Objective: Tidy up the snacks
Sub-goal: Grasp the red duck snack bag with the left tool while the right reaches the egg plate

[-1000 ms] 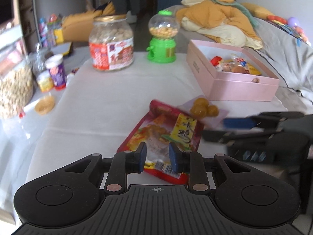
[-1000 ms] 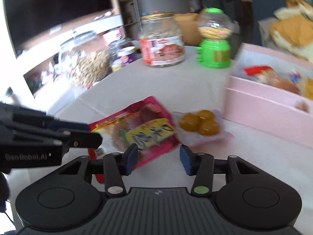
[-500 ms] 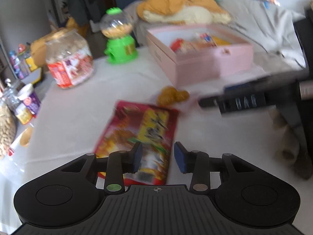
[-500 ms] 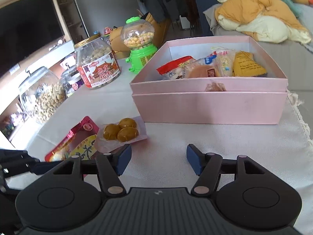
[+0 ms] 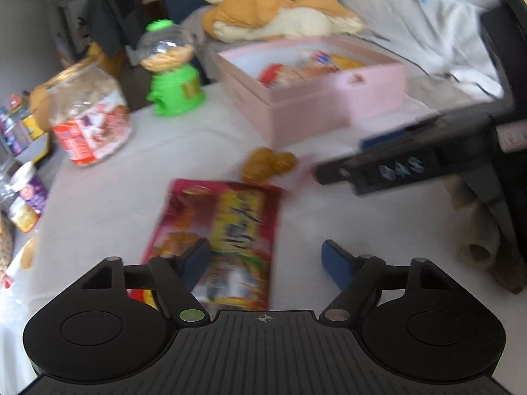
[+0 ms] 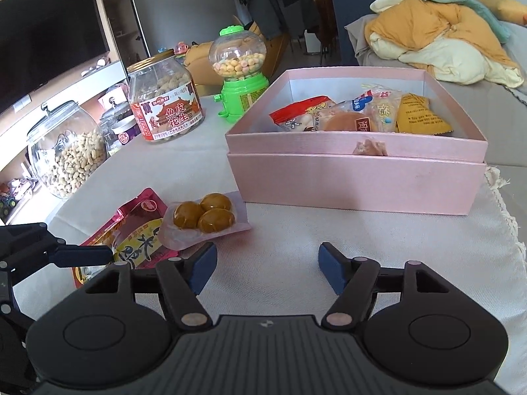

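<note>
Nearest to me, my left gripper [image 5: 266, 260] has its jaws spread wide with nothing between them, hovering over the near end of the red snack pouch [image 5: 227, 227]; its left finger sits above the pouch's lower edge. The pouch lies flat on the surface [image 5: 138, 161], long axis running away from me in the left wrist view, printed face up, its far end almost touching the clear packet of three brown eggs [image 6: 204, 215]. My right gripper [image 6: 266, 268] is likewise wide open and empty, over bare cloth just this side of the egg packet — the packet is ahead and a little to its left, overlapping a corner of the red pouch. In the right wrist view I see the left gripper's fingers coming in low from the left edge. Just beyond the eggs stands the pink box [image 6: 355, 177], lid off and nested beneath it, holding several wrapped snacks bunched toward its far side. Further back on the white cloth are a green candy dispenser [image 6: 238, 75], a gold-lidded peanut jar [image 6: 164, 98], and a glass jar of nuts [image 6: 66, 154] at the left. Behind them — a dark screen, hanging coats, and a sofa with an orange quilt [image 6: 441, 29].
</note>
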Demonstrator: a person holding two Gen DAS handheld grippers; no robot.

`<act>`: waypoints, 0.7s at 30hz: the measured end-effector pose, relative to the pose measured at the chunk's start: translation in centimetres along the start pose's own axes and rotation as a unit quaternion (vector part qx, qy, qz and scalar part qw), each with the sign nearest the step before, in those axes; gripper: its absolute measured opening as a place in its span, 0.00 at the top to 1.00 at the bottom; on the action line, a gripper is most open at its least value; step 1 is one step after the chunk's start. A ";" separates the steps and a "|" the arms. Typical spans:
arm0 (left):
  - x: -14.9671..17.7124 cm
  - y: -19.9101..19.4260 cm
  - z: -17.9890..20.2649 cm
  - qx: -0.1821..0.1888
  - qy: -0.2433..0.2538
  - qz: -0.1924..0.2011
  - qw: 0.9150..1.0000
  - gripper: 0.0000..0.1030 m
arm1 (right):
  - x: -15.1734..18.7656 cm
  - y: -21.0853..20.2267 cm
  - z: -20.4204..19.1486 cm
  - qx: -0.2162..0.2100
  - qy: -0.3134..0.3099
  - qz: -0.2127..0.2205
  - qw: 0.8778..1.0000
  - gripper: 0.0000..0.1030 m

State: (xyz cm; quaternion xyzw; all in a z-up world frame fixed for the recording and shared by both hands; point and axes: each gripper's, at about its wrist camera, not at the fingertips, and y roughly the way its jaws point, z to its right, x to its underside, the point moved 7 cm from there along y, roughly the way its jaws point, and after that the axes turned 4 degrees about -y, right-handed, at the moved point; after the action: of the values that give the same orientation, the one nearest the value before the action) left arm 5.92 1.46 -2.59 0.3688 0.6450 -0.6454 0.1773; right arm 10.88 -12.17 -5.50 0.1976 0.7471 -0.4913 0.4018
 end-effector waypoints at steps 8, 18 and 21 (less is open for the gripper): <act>-1.7 3.1 -4.1 -0.024 -0.040 0.002 0.999 0.13 | 0.0 0.1 -0.1 0.001 -0.005 -0.001 1.000 0.31; -0.2 3.3 -4.4 0.021 -0.075 0.010 0.997 0.06 | 0.0 0.2 -0.4 -0.003 -0.013 -0.002 1.000 0.26; -0.2 2.6 -5.1 0.002 -0.097 0.028 0.995 0.18 | 0.0 0.3 -0.6 -0.002 -0.019 -0.003 1.000 0.23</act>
State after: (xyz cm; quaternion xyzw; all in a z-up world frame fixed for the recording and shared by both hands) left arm 9.10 6.11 -3.74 0.3227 0.6127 -0.6745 0.2560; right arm 10.85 -11.54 -5.62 0.1847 0.7413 -0.4945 0.4145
